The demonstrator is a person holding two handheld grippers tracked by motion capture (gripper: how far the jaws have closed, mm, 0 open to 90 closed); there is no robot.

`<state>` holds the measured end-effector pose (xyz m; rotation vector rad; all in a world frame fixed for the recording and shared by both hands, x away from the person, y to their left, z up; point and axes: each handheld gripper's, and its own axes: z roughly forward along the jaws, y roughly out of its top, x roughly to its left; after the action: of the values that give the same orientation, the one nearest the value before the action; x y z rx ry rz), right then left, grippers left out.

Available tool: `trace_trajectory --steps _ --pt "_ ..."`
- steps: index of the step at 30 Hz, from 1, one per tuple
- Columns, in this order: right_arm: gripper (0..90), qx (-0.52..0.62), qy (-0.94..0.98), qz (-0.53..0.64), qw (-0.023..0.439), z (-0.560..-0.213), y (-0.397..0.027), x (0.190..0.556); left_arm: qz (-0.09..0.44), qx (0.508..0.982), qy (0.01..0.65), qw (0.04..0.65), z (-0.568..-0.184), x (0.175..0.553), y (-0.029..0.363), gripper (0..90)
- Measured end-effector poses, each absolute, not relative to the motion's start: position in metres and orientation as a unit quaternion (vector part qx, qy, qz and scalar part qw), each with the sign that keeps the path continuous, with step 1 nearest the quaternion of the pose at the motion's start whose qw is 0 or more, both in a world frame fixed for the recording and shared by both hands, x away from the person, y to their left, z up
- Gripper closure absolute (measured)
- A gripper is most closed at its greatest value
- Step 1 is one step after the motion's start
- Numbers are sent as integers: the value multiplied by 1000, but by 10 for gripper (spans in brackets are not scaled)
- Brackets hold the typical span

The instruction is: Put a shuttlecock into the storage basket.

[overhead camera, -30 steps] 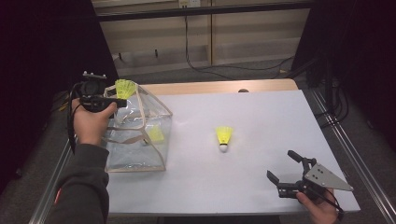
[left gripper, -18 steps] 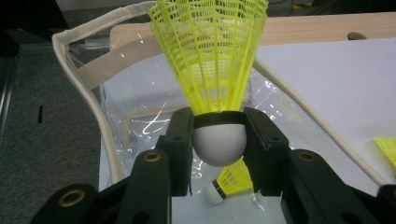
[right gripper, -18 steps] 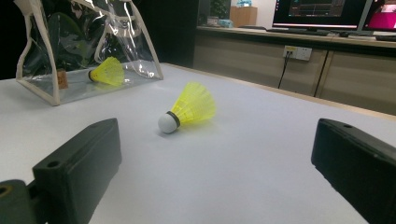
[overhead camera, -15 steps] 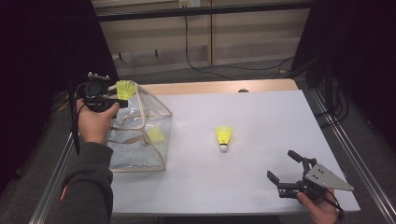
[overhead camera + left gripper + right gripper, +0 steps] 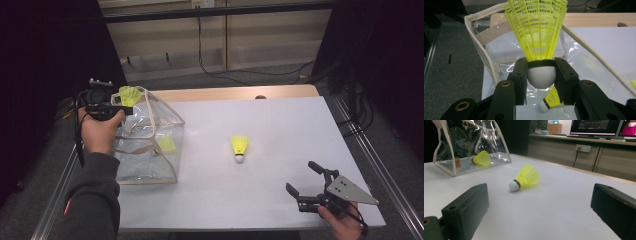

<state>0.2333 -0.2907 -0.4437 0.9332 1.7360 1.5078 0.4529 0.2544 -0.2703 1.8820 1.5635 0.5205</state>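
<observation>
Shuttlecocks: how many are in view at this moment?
3. One clamped in the left gripper by its cork above the clear bag; one inside the bag; one lying on the table. None seems hidden.

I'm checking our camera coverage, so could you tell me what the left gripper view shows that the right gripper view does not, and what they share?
Left gripper view: the left gripper shut on the white cork of a yellow shuttlecock, held skirt-up over the open top of the clear bag.

Right gripper view: the right gripper with jaws wide apart, facing a second shuttlecock lying on the white table, with monitors behind.

Both: the clear bag, and a third shuttlecock lying inside it.
</observation>
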Motion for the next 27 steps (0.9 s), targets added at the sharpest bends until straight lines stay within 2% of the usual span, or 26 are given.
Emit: trace_trajectory --steps 6,7,8,15,27 --pt "15 355 662 575 323 -444 -291 233 211 710 596 309 -277 456 254 639" --pt "15 356 662 575 323 -444 -291 233 220 706 598 309 -278 457 254 608" --pt "15 356 662 574 323 -444 -291 233 225 709 594 306 -279 458 254 537" --pt "15 357 663 573 323 -444 -292 233 216 711 587 323 -275 455 252 491" --pt "15 357 662 574 324 -444 -291 233 185 730 559 346 -258 447 237 353"
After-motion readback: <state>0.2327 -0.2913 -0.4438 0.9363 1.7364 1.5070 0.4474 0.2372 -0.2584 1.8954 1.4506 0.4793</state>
